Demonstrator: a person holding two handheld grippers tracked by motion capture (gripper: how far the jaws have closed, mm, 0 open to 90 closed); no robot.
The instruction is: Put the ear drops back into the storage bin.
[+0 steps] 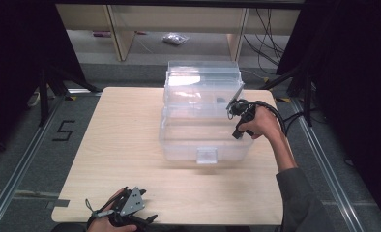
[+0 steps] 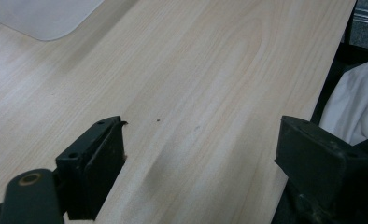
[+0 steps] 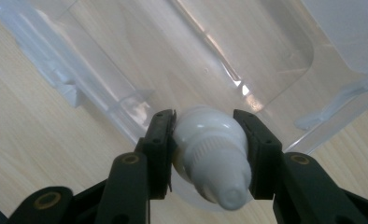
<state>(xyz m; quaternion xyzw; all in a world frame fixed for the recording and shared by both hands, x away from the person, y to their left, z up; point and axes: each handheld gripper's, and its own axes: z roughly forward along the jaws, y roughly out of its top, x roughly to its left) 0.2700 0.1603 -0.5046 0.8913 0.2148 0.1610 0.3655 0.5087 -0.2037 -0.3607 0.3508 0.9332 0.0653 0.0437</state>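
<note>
Right gripper view: a white squeeze bottle [image 3: 212,161] is seen clamped between the jaws of the right hand-held gripper [image 3: 205,140], above the open clear plastic storage box [image 1: 205,140] on the worktop [image 1: 121,145]. The step is judged to be placement; lowering into the box and release are called for next. The left hand-held gripper [image 2: 196,154] is held open, empty, at the worktop's near edge.

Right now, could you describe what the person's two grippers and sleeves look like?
Both grippers are black with two flat jaws. The left gripper carries a grey three-cornered plate. A thick black cable loops from the right gripper. The right arm wears a dark grey sleeve.
</note>
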